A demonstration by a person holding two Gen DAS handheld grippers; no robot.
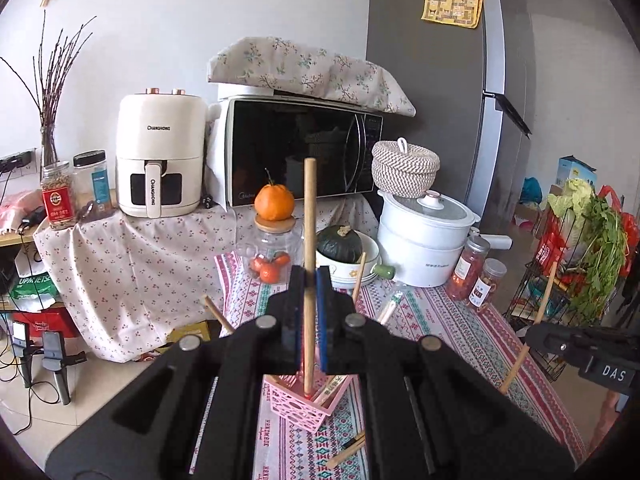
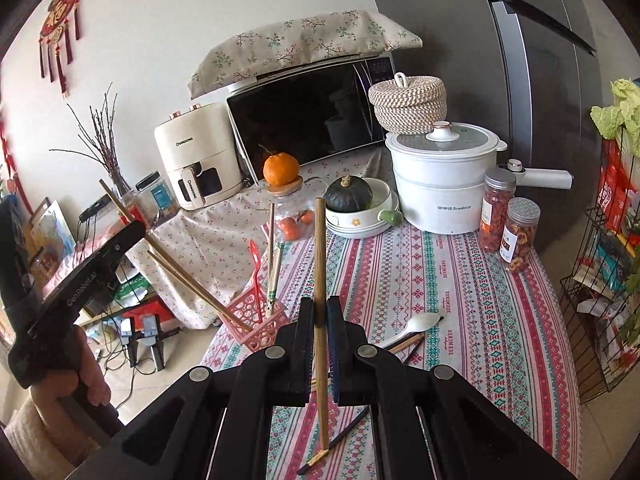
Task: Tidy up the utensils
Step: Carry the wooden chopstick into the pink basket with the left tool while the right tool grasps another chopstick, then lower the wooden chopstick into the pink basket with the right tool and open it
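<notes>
Left gripper (image 1: 310, 280): jaws clamped on light wooden chopstick (image 1: 309, 216), upright, lower tip inside pink perforated plastic basket (image 1: 298, 410) on striped patterned tablecloth (image 1: 460, 320).
Right gripper (image 2: 320, 312): jaws clamped on darker bamboo chopstick (image 2: 320, 264), upright above cloth, well apart from basket.

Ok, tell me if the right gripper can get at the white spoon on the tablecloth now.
Probably not yet. The right gripper is shut on a wooden chopstick, so its fingers are occupied. The white spoon lies unobstructed just right of it; the path looks free once the chopstick is dropped.
</notes>
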